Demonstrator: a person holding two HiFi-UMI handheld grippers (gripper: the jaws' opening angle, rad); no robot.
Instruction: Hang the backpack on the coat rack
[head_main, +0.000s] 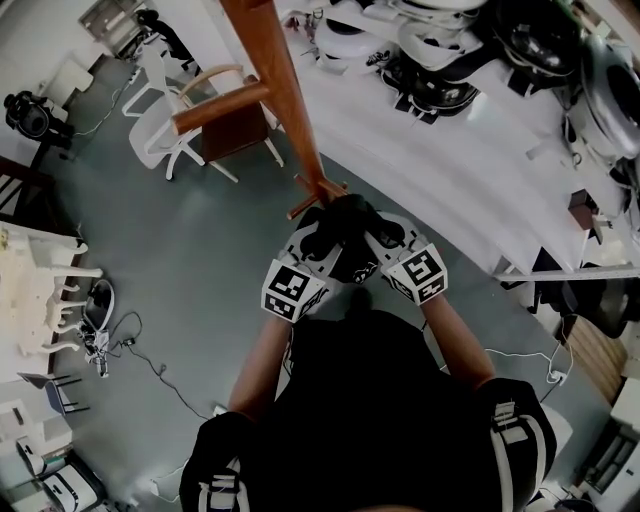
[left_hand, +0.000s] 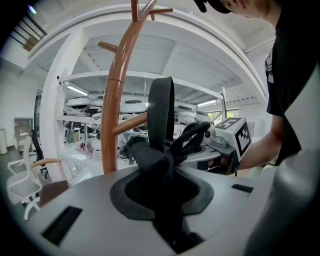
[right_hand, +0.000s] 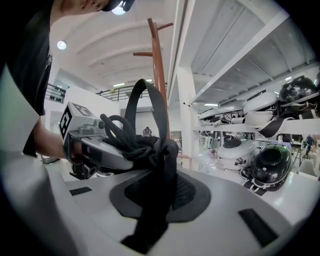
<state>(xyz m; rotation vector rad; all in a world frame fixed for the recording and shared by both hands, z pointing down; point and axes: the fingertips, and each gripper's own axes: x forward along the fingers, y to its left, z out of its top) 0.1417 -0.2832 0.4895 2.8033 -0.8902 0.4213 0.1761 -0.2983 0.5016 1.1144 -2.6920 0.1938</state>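
Observation:
The wooden coat rack (head_main: 285, 90) stands straight ahead, and its pole (left_hand: 112, 110) with side pegs rises just beyond both grippers. A black backpack's top (head_main: 345, 228) is bunched between them. My left gripper (head_main: 322, 232) is shut on the black fabric (left_hand: 152, 157), and the carry loop (left_hand: 161, 107) stands up above it. My right gripper (head_main: 378, 232) is shut on the same bunch (right_hand: 162, 152), beside the loop (right_hand: 145, 107) and coiled cord (right_hand: 120, 132). Each gripper sees the other's marker cube (left_hand: 235, 134) (right_hand: 75, 122). The rack pole (right_hand: 159, 75) stands behind. The rest of the bag is hidden below.
White shelving (head_main: 460, 150) holding several helmets (right_hand: 270, 165) runs along the right, close to the rack. A wood-and-white chair (head_main: 200, 115) stands on the grey floor to the left, with cables (head_main: 120, 345) and white furniture (head_main: 40, 290) further left.

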